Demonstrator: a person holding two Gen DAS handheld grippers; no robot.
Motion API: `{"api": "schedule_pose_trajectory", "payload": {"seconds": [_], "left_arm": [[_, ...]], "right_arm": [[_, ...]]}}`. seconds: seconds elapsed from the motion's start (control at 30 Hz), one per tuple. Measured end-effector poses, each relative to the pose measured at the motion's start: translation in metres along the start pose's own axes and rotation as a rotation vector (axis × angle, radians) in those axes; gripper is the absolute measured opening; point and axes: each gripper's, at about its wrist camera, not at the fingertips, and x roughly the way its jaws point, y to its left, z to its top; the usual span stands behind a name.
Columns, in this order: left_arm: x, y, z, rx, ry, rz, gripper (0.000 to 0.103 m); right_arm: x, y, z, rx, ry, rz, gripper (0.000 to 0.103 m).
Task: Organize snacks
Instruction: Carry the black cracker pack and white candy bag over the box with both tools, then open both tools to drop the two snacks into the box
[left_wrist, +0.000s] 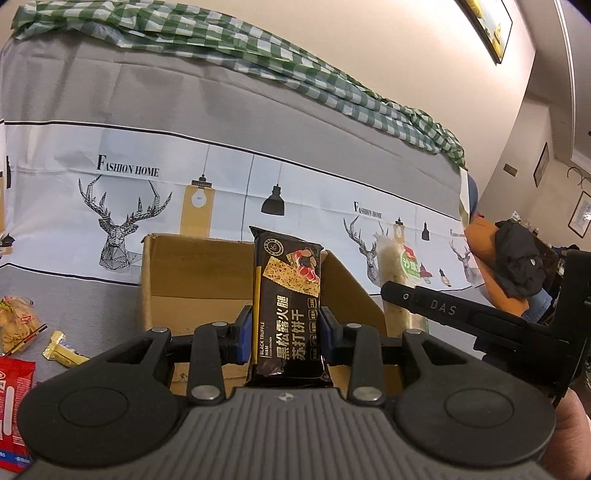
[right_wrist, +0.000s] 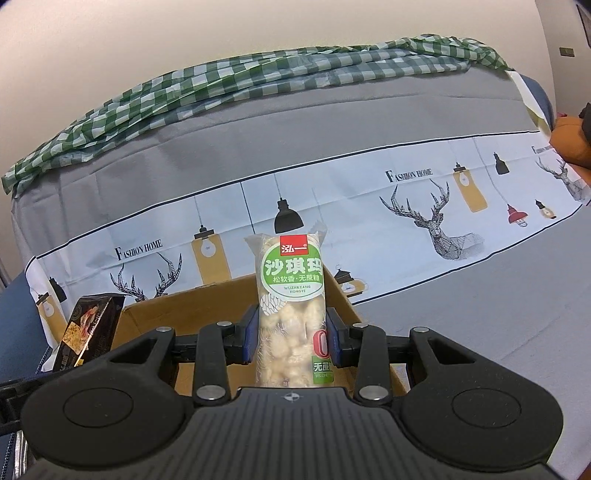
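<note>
Meanwhile, over the cardboard box (left_wrist: 192, 280), the left gripper (left_wrist: 286, 332) pinched a black cracker pack (left_wrist: 286, 295), the right gripper (right_wrist: 291, 332) pinched a sachima pack (right_wrist: 290, 295); loose snacks (left_wrist: 22, 325) lay left of the box.

The cracker packet (left_wrist: 286, 314) stood upright at the centre of the left wrist view, before the cardboard box (left_wrist: 192, 280). The sachima packet (left_wrist: 400, 273) rose right of it. More snack packets (left_wrist: 18, 325) lay at lower left on the counter (left_wrist: 92, 295).

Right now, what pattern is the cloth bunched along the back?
Green-and-white checks on the cloth, clearest from the right wrist.
</note>
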Motion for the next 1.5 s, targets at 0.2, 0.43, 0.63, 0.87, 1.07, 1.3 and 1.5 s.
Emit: {"api": "schedule_pose_trajectory", "payload": {"seconds": [0.2, 0.43, 0.63, 0.87, 1.07, 1.3, 1.5], "left_arm": [[0.002, -0.005, -0.002, 0.018, 0.011, -0.011, 0.039], [0.002, -0.007, -0.002, 0.022, 0.01, -0.018, 0.039], [0.002, -0.008, -0.002, 0.026, 0.008, -0.025, 0.039], [0.005, -0.012, -0.003, 0.033, 0.01, -0.038, 0.039], [0.007, -0.015, -0.003, 0.037, 0.019, -0.064, 0.039], [0.008, -0.013, -0.004, 0.042, 0.038, -0.074, 0.06], [0.002, -0.004, -0.003, 0.013, 0.015, -0.071, 0.045]], "right_arm": [[0.0, 0.002, 0.0, -0.011, -0.007, -0.008, 0.038], [0.0, 0.003, -0.001, -0.016, -0.007, -0.01, 0.038], [-0.001, 0.003, -0.001, -0.019, -0.015, -0.016, 0.038], [-0.003, 0.004, -0.002, -0.024, -0.028, -0.023, 0.038], [-0.004, 0.005, -0.003, -0.03, -0.034, -0.027, 0.038], [-0.003, 0.008, -0.002, -0.04, -0.036, -0.043, 0.056], [-0.001, 0.013, -0.004, -0.058, -0.028, -0.038, 0.056]]}}
